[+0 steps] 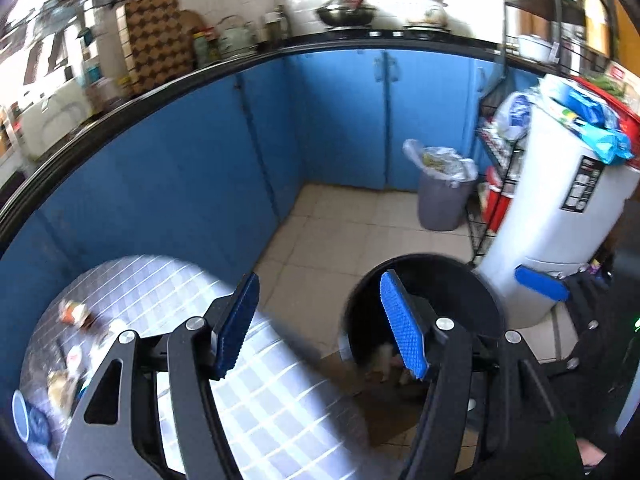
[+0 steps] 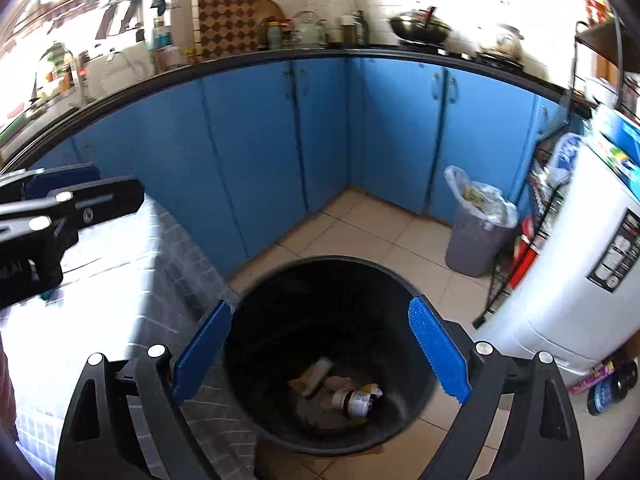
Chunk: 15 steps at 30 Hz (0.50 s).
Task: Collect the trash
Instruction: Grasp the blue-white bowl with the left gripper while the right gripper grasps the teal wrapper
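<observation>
A black bin [image 2: 280,292] stands on the tiled floor beside a table with a checked cloth [image 2: 120,264]. In it lie a small bottle [image 2: 354,400], a wrapper [image 2: 318,374] and other scraps. My right gripper [image 2: 320,354] is open and empty above the bin's mouth. My left gripper [image 1: 320,328] is open and empty over the table's edge, with the bin [image 1: 472,284] to its right. Several pieces of trash [image 1: 74,314] lie on the table [image 1: 260,400] at the far left. The left gripper also shows at the left edge of the right wrist view [image 2: 60,208].
Blue cabinets [image 2: 260,140] under a black counter line the back. A grey bin with a plastic liner [image 2: 476,232] stands in the corner. A white appliance [image 2: 580,272] and a wire rack [image 1: 492,184] are on the right.
</observation>
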{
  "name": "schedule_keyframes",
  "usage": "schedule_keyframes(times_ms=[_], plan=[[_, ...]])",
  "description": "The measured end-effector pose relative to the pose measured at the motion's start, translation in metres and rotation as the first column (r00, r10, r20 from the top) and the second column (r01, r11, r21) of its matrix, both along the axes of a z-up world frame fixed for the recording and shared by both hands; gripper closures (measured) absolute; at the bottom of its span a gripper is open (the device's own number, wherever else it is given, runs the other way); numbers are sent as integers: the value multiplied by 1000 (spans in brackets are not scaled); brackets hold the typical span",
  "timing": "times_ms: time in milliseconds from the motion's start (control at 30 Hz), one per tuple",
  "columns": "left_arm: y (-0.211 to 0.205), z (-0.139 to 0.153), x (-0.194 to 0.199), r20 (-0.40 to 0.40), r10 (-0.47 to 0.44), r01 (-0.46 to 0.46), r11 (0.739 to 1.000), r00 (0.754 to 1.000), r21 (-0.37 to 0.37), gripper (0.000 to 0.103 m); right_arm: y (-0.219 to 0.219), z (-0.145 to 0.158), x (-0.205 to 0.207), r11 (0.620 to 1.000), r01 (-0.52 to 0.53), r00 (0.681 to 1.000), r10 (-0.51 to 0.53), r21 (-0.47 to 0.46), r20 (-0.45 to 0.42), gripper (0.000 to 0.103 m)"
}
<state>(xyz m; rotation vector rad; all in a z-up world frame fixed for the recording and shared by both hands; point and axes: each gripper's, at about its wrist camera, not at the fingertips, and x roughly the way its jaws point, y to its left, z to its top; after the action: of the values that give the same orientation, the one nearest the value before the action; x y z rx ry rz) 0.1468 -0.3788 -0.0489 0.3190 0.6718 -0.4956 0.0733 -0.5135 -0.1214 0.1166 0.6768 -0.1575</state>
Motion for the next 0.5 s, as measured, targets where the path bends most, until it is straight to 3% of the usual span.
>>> schedule_keyframes(times_ms=[233,500], plan=[[96,-1,13,-9,179,-179,984,984,-5,39,76,6,19,988,-156,988,155,-17,-10,15],[210,4,11,6,379,-379,925,925,-22,39,173,21,42,943,-325,946,325,-68,-13,15]])
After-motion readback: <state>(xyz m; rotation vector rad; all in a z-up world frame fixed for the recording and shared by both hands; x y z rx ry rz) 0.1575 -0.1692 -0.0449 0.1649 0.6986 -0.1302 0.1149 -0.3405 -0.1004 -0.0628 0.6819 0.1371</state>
